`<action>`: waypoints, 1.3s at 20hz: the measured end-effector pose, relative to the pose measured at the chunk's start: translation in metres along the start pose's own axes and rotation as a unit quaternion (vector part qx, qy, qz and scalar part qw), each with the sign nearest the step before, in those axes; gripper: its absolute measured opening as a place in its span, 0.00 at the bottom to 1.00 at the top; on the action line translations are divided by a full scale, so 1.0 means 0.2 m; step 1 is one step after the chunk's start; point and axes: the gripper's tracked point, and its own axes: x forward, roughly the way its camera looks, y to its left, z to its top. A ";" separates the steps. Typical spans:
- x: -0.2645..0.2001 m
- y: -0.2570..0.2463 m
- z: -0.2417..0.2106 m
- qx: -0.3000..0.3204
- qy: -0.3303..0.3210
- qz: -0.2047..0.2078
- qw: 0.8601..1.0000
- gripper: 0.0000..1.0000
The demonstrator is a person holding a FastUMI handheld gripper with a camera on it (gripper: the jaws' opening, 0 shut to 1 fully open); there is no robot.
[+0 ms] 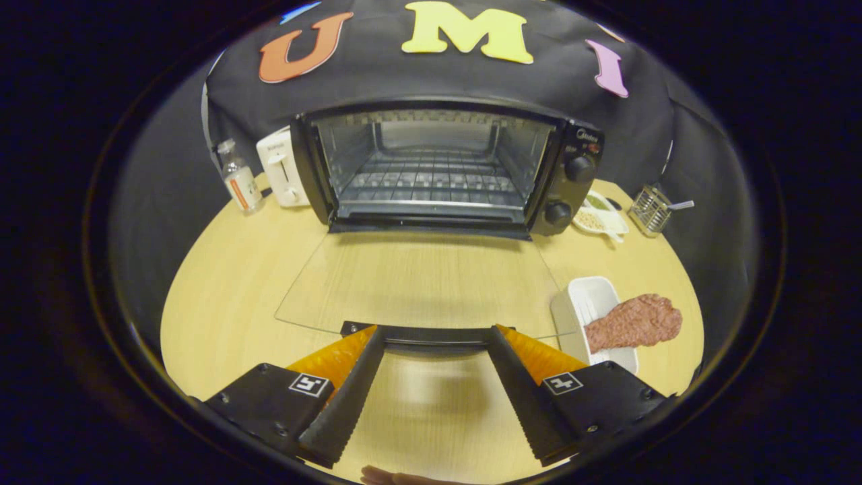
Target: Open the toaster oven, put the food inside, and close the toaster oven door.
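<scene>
Gaping wide and holding nothing, the gripper [436, 335] has the oven door [417, 283] handle [417, 333] at its fingertips; meat [633, 322] lies right.

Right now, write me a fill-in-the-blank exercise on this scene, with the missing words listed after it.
1. The toaster oven door is ____.
2. The gripper fingers are spread ____, holding nothing.
3. The meat lies on a white ____, beside the door.
4. The wire rack inside the oven holds ____.

Missing words: open; open; tray; nothing
</scene>
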 end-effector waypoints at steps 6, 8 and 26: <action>-0.08 0.03 0.04 -0.014 -0.012 0.020 1.000 1.00; -0.15 0.02 0.07 -0.019 -0.015 0.034 0.999 1.00; -0.57 -1.20 0.34 0.048 -0.065 0.031 0.996 0.99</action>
